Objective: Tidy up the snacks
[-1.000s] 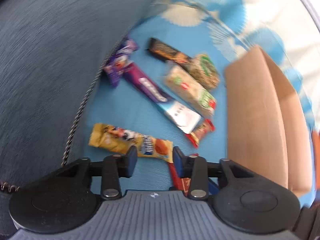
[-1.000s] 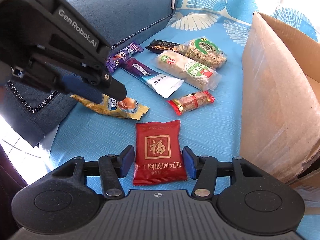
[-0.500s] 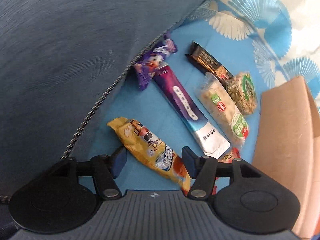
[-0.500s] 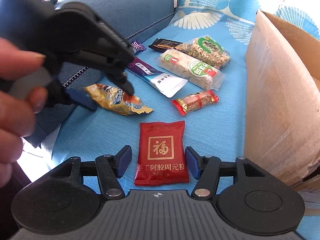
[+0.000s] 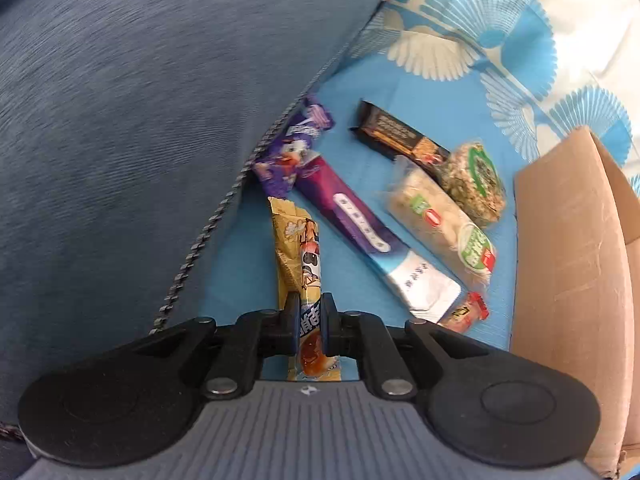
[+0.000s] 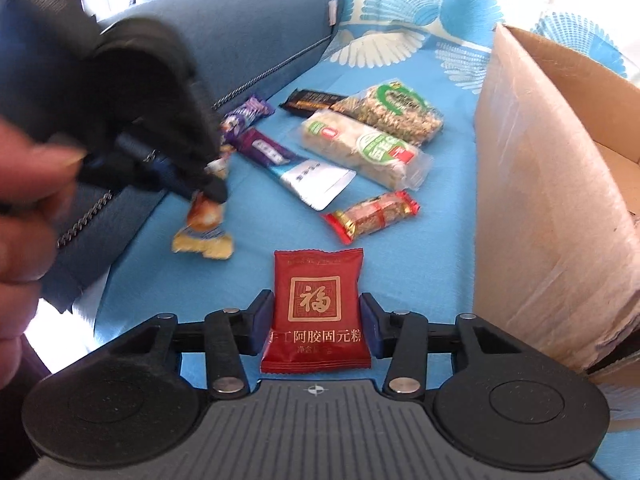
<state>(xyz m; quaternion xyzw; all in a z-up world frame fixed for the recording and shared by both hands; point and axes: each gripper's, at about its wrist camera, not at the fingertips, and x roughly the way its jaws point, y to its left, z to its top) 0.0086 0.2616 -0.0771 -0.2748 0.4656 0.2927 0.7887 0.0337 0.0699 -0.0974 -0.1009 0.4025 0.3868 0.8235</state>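
left gripper (image 5: 307,320) clamped on yellow snack bar (image 5: 300,248) near one end (rest droops over the blue cloth (image 5: 352,280)), may slip en route to cardboard box (image 5: 576,240); right gripper (image 6: 316,326) spread wide around red packet (image 6: 317,312).

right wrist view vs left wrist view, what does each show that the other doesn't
Only the right wrist view shows the red square packet lying between the open jaws of the right hand-held gripper, the person's hand, and the cardboard box's open top.

Only the left wrist view shows the left hand-held gripper shut on the yellow snack bar from close up, along its full length.

Both show the purple-and-white bar, the puffed rice bar, the black bar, the small red-ended bar and the blue sofa cushion.
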